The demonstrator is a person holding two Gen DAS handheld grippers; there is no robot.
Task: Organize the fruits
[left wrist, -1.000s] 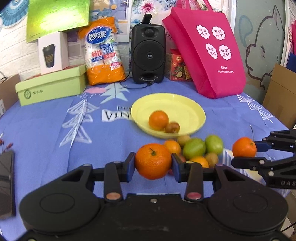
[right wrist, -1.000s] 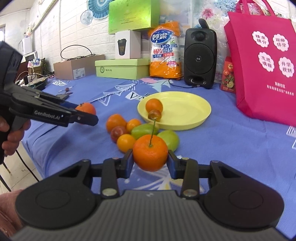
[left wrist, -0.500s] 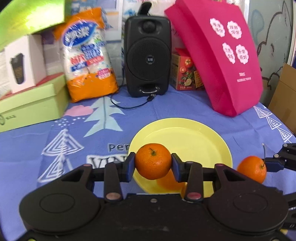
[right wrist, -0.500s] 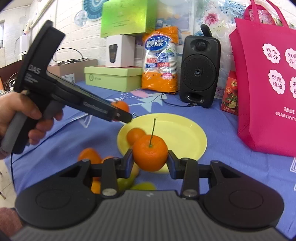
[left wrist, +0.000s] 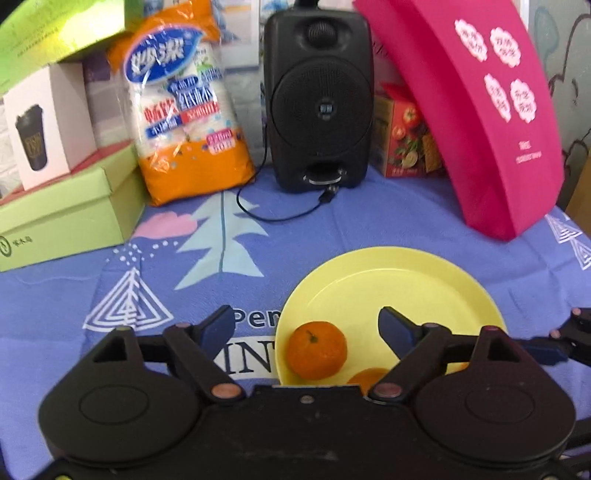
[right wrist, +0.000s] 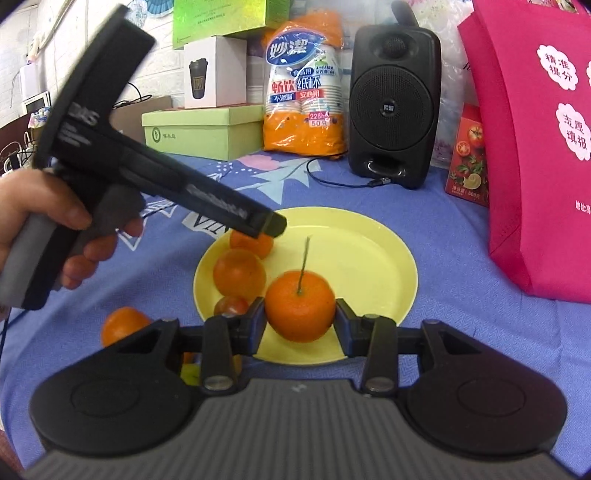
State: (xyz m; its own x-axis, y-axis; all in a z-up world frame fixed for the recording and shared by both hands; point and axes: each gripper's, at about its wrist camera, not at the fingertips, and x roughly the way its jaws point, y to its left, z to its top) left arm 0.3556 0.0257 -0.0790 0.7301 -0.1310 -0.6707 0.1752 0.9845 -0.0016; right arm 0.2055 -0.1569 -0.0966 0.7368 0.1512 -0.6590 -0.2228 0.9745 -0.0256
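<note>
Both grippers have swung over the yellow plate (right wrist: 388,258); left gripper (left wrist: 308,328) just opened, its tangerine (left wrist: 317,350) lies released there, while right gripper (right wrist: 300,319), jaws easing apart, flanks the firm, roll-prone stemmed tangerine (right wrist: 300,311)

Wall: white brick (right wrist: 92,26) at the left, behind the boxes.
Desk: covered by a blue cloth (left wrist: 74,295) with tree prints.
Light: bright, even.

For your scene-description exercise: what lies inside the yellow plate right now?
In the yellow plate lie two oranges and a small reddish fruit. A stemmed orange sits between the right claw fingers over it. The claws hide the plate's near edge.
</note>
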